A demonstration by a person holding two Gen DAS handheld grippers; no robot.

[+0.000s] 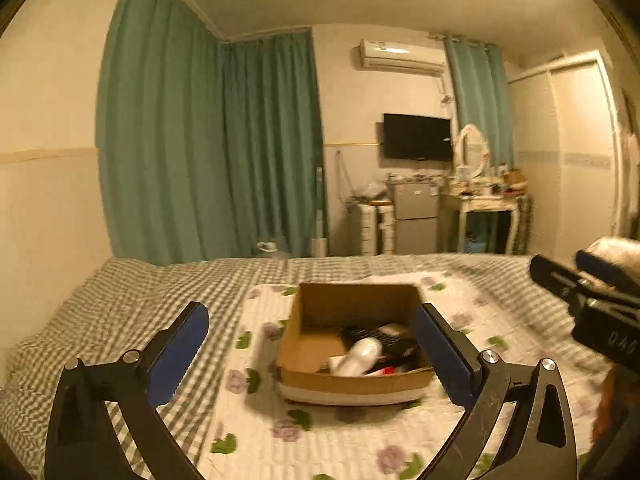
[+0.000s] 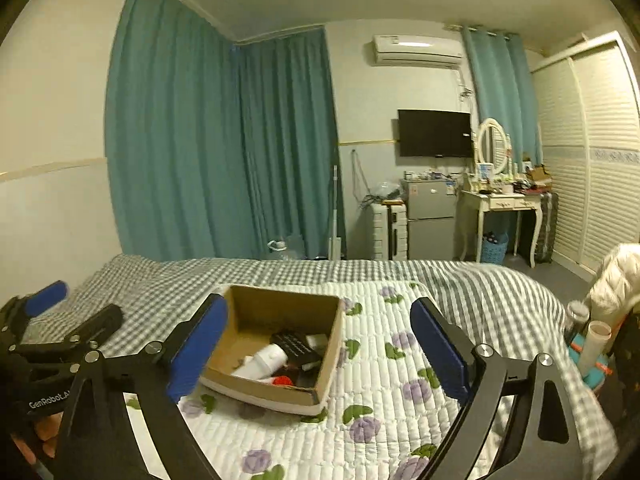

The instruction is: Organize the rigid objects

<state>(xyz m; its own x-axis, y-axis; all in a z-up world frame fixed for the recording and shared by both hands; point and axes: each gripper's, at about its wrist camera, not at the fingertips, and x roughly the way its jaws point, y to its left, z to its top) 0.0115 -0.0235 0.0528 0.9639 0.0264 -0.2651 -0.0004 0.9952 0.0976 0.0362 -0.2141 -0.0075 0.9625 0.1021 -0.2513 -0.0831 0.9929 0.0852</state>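
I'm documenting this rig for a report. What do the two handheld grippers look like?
Both look alike: the left gripper and right gripper have black angular metal linkages with silver pivot bolts and flat blue finger pads. White "GenRobot" lettering marks the left body; "046"-like digits mark the right. No cables visible.

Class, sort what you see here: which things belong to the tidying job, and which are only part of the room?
Job: cardboard box, white bottle and black item inside it, left gripper, right gripper.
Room: television, fridge, curtains.

You have teal curtains (image 2: 224, 140) along the far walls, with a dark TV (image 2: 435, 133) and an air conditioner (image 2: 416, 50) mounted beside them. Below sit a small fridge (image 2: 431, 220) and a cluttered white dressing table (image 2: 505, 208).
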